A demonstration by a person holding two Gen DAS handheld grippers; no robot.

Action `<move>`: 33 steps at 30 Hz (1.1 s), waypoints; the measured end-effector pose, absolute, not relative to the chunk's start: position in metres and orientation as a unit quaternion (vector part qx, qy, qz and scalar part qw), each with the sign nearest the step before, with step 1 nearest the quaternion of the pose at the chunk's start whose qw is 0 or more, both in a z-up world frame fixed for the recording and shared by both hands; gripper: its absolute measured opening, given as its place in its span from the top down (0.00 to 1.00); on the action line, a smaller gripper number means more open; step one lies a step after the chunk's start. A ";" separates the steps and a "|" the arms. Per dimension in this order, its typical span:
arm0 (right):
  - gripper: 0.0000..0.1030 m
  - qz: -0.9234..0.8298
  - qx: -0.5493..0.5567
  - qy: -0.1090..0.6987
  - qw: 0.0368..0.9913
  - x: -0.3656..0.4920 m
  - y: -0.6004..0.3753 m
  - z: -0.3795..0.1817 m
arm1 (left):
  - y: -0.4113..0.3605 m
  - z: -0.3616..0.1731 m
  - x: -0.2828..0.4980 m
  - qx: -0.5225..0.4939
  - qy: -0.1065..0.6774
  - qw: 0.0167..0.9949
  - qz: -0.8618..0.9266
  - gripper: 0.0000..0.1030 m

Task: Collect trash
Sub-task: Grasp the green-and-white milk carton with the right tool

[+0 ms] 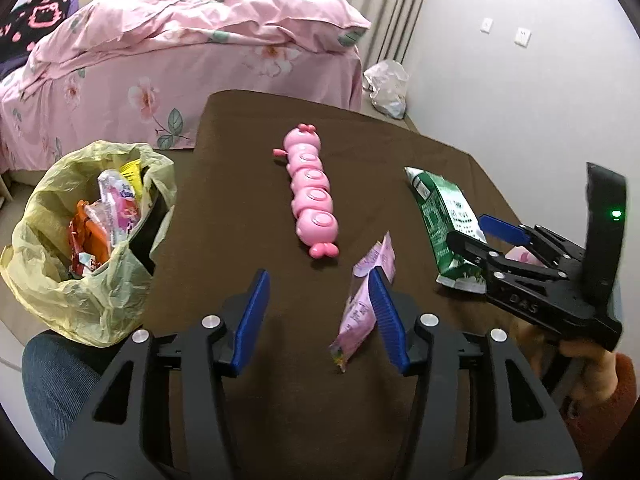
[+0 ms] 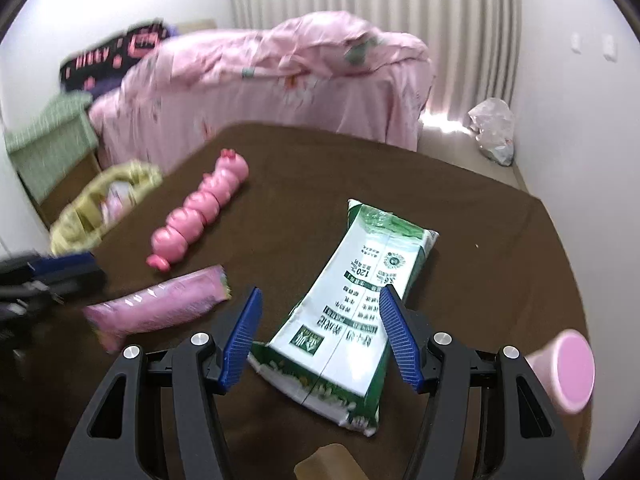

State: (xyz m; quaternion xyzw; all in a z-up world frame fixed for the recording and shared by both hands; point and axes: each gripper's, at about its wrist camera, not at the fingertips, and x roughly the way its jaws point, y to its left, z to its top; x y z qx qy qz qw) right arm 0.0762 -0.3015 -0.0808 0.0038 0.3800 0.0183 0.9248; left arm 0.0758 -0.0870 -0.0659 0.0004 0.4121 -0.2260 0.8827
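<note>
Left wrist view: the left tool [image 1: 316, 320] points forward and down over the brown surface [image 1: 248, 208], jaws spread apart. A pink wrapper [image 1: 360, 308] lies on the surface just inside the tool's right-hand finger [image 1: 386, 316], touching or nearly touching that pad; the other pad stands clear of it, so nothing is clamped. Whether the wrapper's edge rests against the pad cannot be told for sure.

A bin lined with a yellow bag [image 1: 84, 240] sits off the surface's left edge, already holding wrappers. A pink caterpillar toy [image 1: 312, 196] lies lengthwise mid-surface, apart from both tools. Bottom left, a knee in dark blue trousers [image 1: 60, 380].

At the right, a hand [image 1: 588, 368] with an orange sleeve grips the handle of the right tool [image 1: 486, 238], which reaches in from the right, tilted down, its tips over the near end of a green and white carton [image 1: 444, 216].

Right wrist view: the right tool [image 2: 320, 332] is wide open, angled down. The carton [image 2: 352, 304] lies flat on the surface [image 2: 480, 240], its near end between the two fingers; neither pad presses it. A pink cup [image 2: 568, 372] shows at the right edge. The left tool [image 2: 60, 276] is blurred at far left, near the pink wrapper [image 2: 160, 308].

Behind: a bed [image 1: 180, 60] with pink floral covers.
</note>
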 end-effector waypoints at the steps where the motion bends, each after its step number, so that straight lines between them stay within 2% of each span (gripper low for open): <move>1: 0.44 0.019 0.016 0.375 0.927 0.081 -0.308 -0.074 | -0.084 -0.065 0.076 -0.006 0.411 0.883 -0.227 0.52; 5: 0.44 0.013 0.044 0.406 0.913 0.102 -0.332 -0.066 | -0.077 -0.063 0.078 -0.032 0.406 0.882 -0.236 0.52; 11: 0.42 -0.023 0.112 0.457 0.882 0.147 -0.356 -0.090 | -0.068 -0.067 0.084 -0.046 0.408 0.880 -0.241 0.51; 17: 0.42 -0.040 0.109 0.498 0.859 0.180 -0.362 -0.087 | -0.054 -0.068 0.089 -0.059 0.408 0.880 -0.235 0.50; 25: 0.42 -0.025 0.150 0.508 0.848 0.179 -0.368 -0.094 | -0.054 -0.072 0.090 -0.065 0.410 0.877 -0.241 0.46; 30: 0.43 -0.009 0.101 0.530 0.842 0.197 -0.355 -0.108 | -0.057 -0.067 0.084 -0.052 0.401 0.878 -0.255 0.45; 33: 0.46 -0.014 0.067 0.479 0.875 0.182 -0.344 -0.090 | -0.060 -0.069 0.085 -0.054 0.407 0.874 -0.261 0.45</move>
